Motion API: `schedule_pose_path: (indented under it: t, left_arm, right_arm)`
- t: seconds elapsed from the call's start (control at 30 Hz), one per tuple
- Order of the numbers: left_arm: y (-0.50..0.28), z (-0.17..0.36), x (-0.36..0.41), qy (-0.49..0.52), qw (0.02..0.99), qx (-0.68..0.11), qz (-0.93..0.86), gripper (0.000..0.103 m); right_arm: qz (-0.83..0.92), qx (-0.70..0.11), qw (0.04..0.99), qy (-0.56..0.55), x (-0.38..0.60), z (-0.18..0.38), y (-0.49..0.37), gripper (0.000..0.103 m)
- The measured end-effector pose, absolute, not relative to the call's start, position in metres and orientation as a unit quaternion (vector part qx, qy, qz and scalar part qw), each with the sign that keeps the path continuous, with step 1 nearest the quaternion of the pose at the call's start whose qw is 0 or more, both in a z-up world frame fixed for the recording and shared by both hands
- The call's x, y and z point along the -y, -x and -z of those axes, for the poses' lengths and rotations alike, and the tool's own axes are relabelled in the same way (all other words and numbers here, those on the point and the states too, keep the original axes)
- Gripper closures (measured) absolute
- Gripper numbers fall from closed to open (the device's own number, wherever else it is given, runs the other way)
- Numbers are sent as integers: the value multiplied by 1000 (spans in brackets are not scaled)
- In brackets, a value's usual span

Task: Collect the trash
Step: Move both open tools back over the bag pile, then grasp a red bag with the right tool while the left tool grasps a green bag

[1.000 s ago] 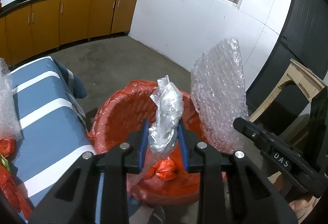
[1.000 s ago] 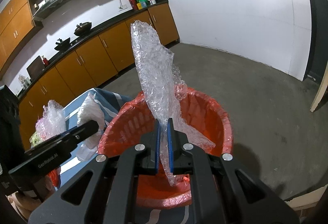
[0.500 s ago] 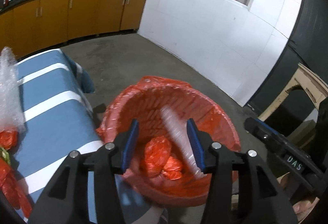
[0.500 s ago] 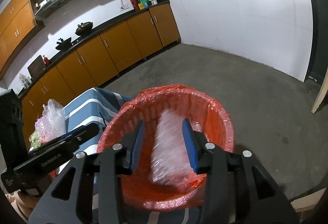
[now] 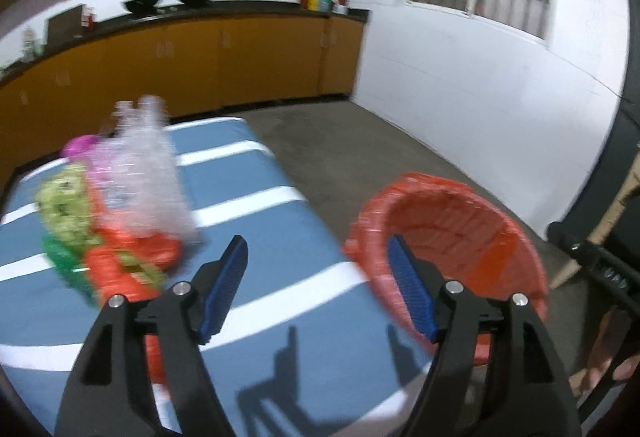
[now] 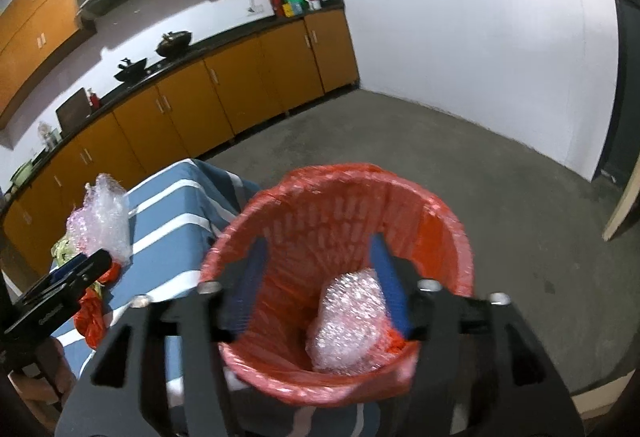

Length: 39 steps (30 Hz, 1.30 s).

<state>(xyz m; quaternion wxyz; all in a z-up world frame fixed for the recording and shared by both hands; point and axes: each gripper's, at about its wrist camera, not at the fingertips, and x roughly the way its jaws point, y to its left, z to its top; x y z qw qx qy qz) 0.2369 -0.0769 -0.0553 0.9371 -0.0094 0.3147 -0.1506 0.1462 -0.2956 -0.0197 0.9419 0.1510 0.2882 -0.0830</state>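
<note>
A bin lined with a red bag (image 6: 320, 173) stands on the floor beside the striped table. My right gripper (image 6: 318, 249) hovers over it with its jaws opening and nothing pressed between them. A wad of bubble wrap (image 6: 348, 325) lies loose down inside the bin. My left gripper (image 5: 316, 249) points at the table's blue and white cloth (image 5: 280, 229); its jaws are opening and hold nothing. The bin (image 5: 440, 237) is to its right. On the cloth to its left, blurred, lies a trash pile: bubble wrap (image 5: 148, 173), a green wrapper (image 5: 64, 205) and red plastic (image 5: 132, 261).
Orange cabinets (image 6: 240, 93) under a dark counter with pans run along the far wall. Bare concrete floor (image 6: 480, 165) stretches past the bin to a white wall. A wooden frame (image 5: 616, 213) leans at the right. A hand (image 5: 616, 365) shows at the lower right edge.
Both grippers let go of their pieces, the clear plastic and the bubble wrap sheet, which dropped into the bin. The jaws widened. My left gripper swung left from the bin toward the table.
</note>
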Motion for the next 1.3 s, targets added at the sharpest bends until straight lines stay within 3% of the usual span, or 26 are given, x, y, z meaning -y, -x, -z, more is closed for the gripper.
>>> schedule_pose_path:
  t: [0.23, 0.57, 0.9, 1.07, 1.3]
  left_arm:
    - [-216, 52, -8, 26, 954, -297, 36, 28]
    - [-179, 54, -124, 68, 949, -289, -104, 27]
    - [-156, 62, -180, 101, 939, -292, -151, 26]
    - [-153, 67, -195, 114, 935, -296, -158, 27]
    - [-156, 72, -192, 125, 932, -304, -150, 27]
  right_arm:
    - [13, -294, 950, -104, 232, 11, -172, 28]
    - [-129, -308, 941, -49, 106, 14, -200, 28]
    - [-170, -359, 918, -4, 24, 51, -227, 30]
    - [-161, -380, 911, 12, 11, 67, -234, 35]
    - [-175, -398, 900, 20, 9, 76, -234, 53]
